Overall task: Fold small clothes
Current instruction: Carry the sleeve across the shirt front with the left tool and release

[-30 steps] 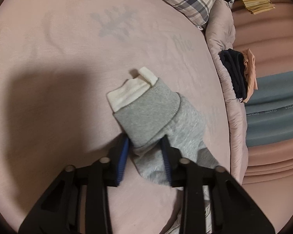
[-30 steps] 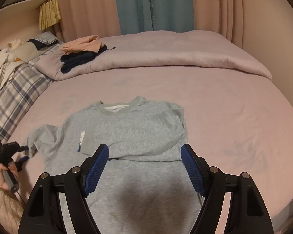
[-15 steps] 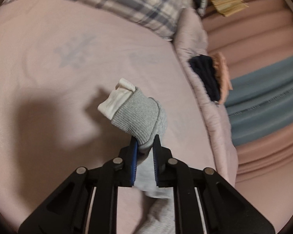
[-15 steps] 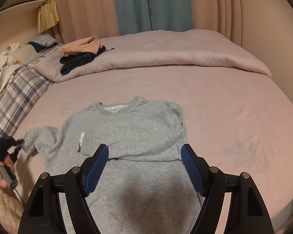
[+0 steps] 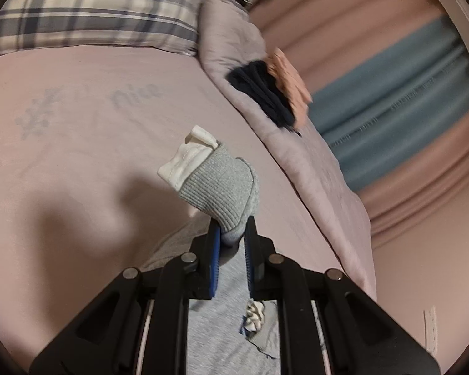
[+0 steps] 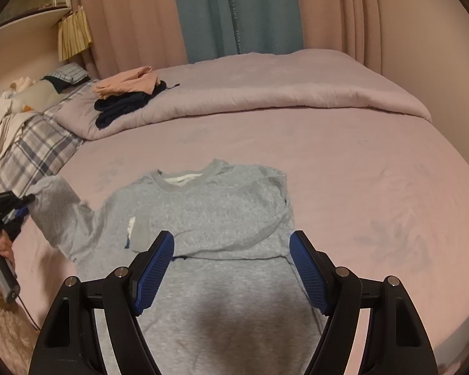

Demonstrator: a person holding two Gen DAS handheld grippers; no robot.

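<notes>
A small grey sweatshirt point(image 6: 212, 218) lies flat on the pink bed, neckline away from me, its right sleeve folded across the chest. My left gripper point(image 5: 232, 234) is shut on the grey ribbed cuff point(image 5: 225, 190) of the left sleeve, which has a white inner cuff point(image 5: 187, 159), and holds it lifted above the sheet. In the right wrist view the left gripper point(image 6: 18, 206) shows at the far left with the raised sleeve point(image 6: 62, 215). My right gripper point(image 6: 231, 268) is open and empty above the sweatshirt's lower half.
A folded pink duvet point(image 6: 281, 90) lies across the far side of the bed with a peach and navy clothes pile point(image 6: 125, 93) on it. A plaid pillow point(image 5: 87, 9) is at the left. Pink and teal curtains point(image 6: 234, 12) hang behind.
My left gripper closed on the sleeve cuff and lifted it off the sheet, raising the sleeve. The right gripper has stayed still and open.
</notes>
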